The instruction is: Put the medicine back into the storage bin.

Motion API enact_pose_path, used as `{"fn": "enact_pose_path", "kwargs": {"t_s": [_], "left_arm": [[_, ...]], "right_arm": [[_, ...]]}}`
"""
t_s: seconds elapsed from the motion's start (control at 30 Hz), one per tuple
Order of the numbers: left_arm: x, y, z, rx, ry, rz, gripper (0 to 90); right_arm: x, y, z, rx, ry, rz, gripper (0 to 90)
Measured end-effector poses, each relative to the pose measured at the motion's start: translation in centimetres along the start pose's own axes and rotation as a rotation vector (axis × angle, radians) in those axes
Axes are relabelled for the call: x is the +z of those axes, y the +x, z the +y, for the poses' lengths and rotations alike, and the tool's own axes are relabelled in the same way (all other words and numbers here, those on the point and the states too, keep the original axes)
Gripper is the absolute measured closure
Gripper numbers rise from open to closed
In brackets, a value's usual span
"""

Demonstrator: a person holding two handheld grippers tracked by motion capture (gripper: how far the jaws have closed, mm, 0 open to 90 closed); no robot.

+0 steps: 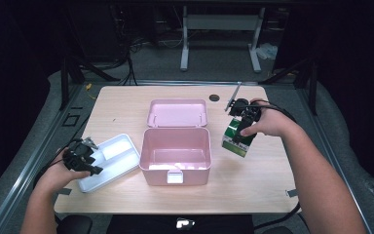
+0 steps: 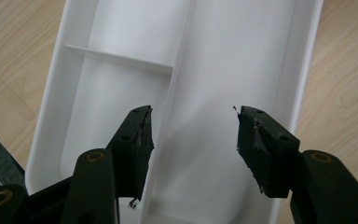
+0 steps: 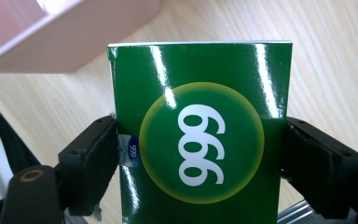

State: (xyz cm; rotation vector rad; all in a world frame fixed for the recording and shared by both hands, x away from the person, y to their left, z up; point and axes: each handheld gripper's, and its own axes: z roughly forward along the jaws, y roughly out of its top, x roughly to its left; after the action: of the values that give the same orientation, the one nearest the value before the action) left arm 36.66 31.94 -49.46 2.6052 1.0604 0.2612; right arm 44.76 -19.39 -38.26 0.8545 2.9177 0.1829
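The green box (image 1: 237, 136) sits at about 3 o'clock of the pink case (image 1: 175, 155), just beside the case's right wall, clamped in the right gripper (image 1: 243, 127). In the right gripper view the box (image 3: 200, 135) fills the space between the two black jaws, which press on its left and right edges; its glossy face carries a yellow-rimmed green circle with the white figures 999. Behind it, toward 11 o'clock in that view, a corner of the pink case (image 3: 70, 32) shows, and pale wood lies all around. Whether the box's lower end rests on the table (image 1: 253, 185) or hangs just above it, I cannot tell.

The pink case stands in the middle of the table with its lid (image 1: 177, 113) thrown back toward 12 o'clock, and its inside is open to the high view.

At about 9 o'clock of the case lies the white tray (image 1: 112, 158), just beside the case's left wall. The left gripper (image 1: 84, 158) hovers over the tray's near end. In the left gripper view its jaws stand wide apart with nothing between them, and the white tray (image 2: 303, 70) lies below, split by a long rib and a short cross rib into compartments.
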Motion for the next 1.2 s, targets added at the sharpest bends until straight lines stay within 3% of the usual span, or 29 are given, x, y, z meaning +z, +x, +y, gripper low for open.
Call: {"fn": "enact_pose_path", "kwargs": {"t_s": [0.3, 0.4, 0.67, 1.0, 1.2], "left_arm": [[0.0, 0.0, -0.1, 0.0, 0.001, -0.002, 45.3], [0.0, 0.0, -0.1, 0.0, 0.003, -0.001, 45.4], [0.0, 0.0, 0.0, 0.004, 0.003, -0.003, 45.3], [0.0, 0.1, -0.1, 0.0, 0.003, -0.005, 45.3], [0.1, 0.0, -0.1, 0.005, 0.002, -0.007, 45.3]], "right_arm": [[-1.2, 1.6, 0.7, -0.209, 0.02, -0.009, 16.4], [-1.2, 1.9, 0.7, -0.274, 0.026, 0.027, 16.6], [-2.3, 3.0, 1.0, -0.351, 0.014, 0.072, 17.0], [-4.3, 4.1, 1.7, -0.404, 0.012, 0.059, 17.1], [-5.2, 5.9, 3.4, -0.435, 0.014, 0.064, 17.2]]}}
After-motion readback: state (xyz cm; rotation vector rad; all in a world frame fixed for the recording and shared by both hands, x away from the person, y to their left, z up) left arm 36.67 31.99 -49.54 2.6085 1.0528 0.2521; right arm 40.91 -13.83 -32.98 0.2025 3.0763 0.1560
